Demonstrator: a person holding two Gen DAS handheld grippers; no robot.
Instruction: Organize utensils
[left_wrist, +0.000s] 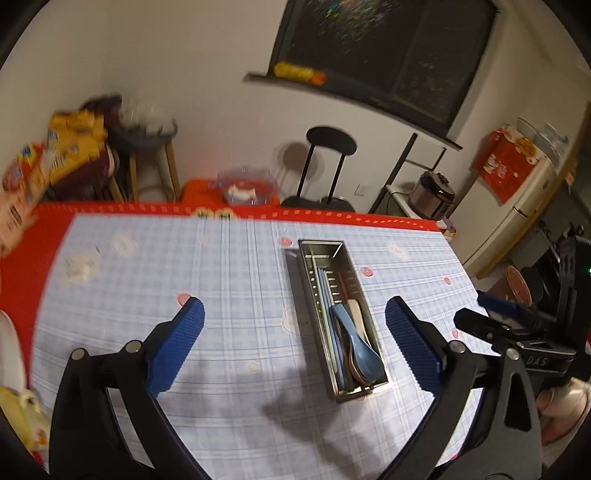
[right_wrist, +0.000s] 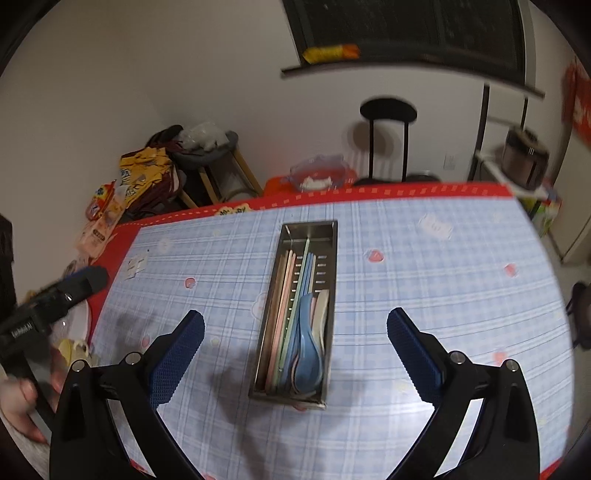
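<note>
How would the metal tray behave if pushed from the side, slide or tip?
The tray looks low, long and flat-bottomed, so it should probably slide on the smooth tablecloth rather than tip. Its thin steel walls look rigid. The loose spoons and chopsticks inside would likely rattle or shift.

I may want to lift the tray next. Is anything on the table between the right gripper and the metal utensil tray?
Nothing visible. The right gripper hangs open above the metal utensil tray, with only bare checked tablecloth around it. The blue spoon and chopsticks lie inside the tray.
</note>
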